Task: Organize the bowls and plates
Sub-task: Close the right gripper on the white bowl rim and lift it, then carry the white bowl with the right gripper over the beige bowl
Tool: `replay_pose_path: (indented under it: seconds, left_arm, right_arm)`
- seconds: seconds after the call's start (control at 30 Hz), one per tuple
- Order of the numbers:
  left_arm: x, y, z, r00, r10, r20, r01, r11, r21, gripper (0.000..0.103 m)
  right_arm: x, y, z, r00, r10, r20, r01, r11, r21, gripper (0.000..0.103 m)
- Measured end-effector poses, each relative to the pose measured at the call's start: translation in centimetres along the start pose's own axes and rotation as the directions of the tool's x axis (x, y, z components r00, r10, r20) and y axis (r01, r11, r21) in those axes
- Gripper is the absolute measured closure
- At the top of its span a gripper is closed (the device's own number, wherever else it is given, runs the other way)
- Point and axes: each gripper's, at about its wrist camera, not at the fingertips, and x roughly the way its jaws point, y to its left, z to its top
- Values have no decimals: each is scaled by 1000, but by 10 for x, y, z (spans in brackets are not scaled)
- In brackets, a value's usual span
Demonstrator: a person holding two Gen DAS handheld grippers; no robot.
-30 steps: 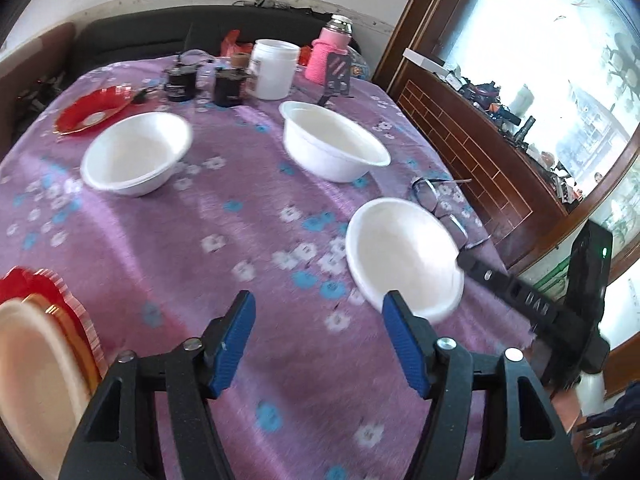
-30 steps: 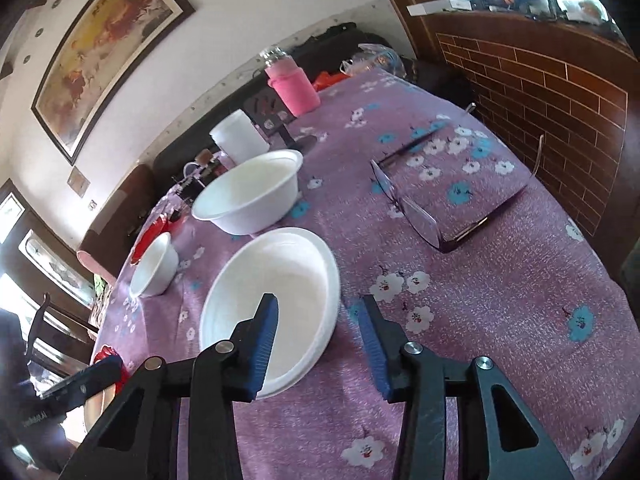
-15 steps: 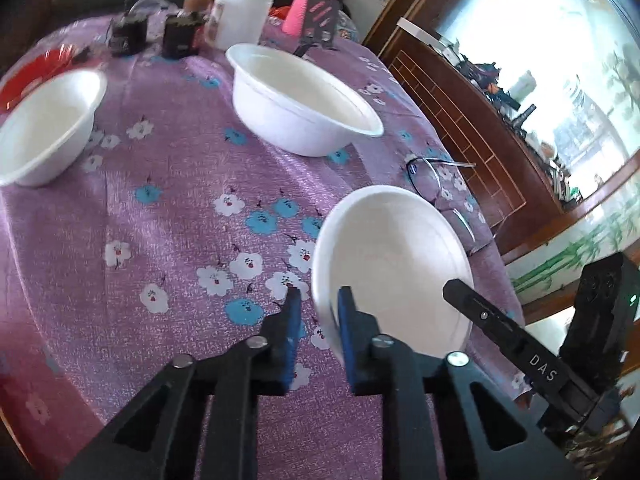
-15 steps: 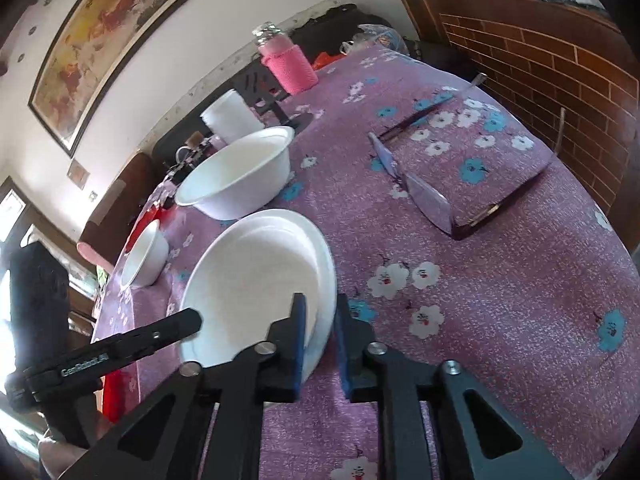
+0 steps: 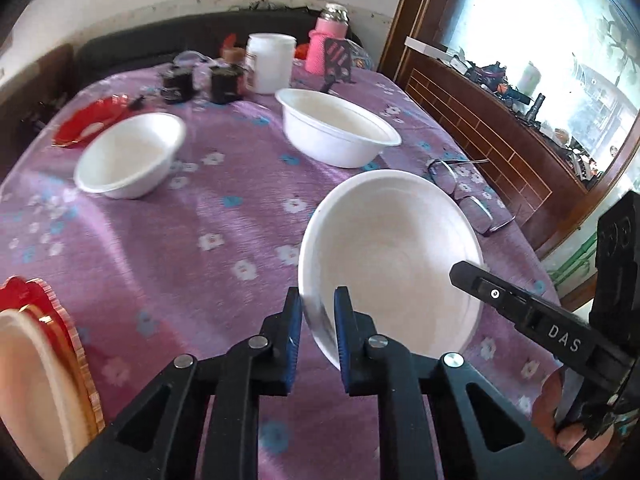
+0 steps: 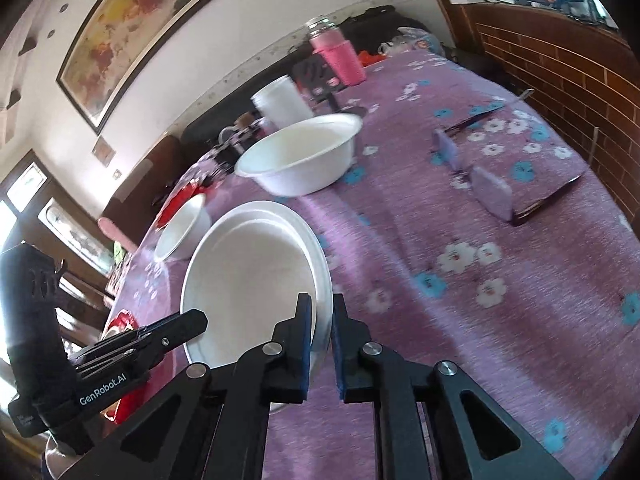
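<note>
Left gripper clamped on near rim of shallow white foam bowl; right gripper pinching opposite rim; bowl at table's five o'clock; best lifted level, evenly, toward deep white bowl at twelve.

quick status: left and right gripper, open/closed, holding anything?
left gripper: closed on the near rim of the white plate.
right gripper: closed on the opposite rim of the same white plate.

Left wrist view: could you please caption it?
Both grippers, left and right, clamp one white plate above the purple tablecloth.
</note>
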Motion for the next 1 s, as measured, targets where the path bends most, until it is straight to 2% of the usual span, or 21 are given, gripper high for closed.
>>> replay_pose_path:
  seconds: [0.4, 0.57, 0.67, 1.0]
  left_arm:
    - [-60, 52, -30, 994, 69, 83, -64, 996, -65, 89]
    - [-89, 75, -42, 988, 95, 123, -82, 991, -105, 85]
    - [-107, 90, -52, 983, 115, 141, -97, 987, -129, 82]
    - [-153, 149, -79, 965, 192, 178, -144, 958, -249, 81]
  right_arm:
    - [9, 70, -17, 996, 78, -38, -81, 991, -111, 93]
    - [10, 104, -23, 992, 117, -56, -125, 979, -160, 93]
    - [13, 130, -27, 987, 142, -69, -153, 968, -197, 93]
    - [32, 202, -46, 965, 217, -150, -252, 927, -279, 92]
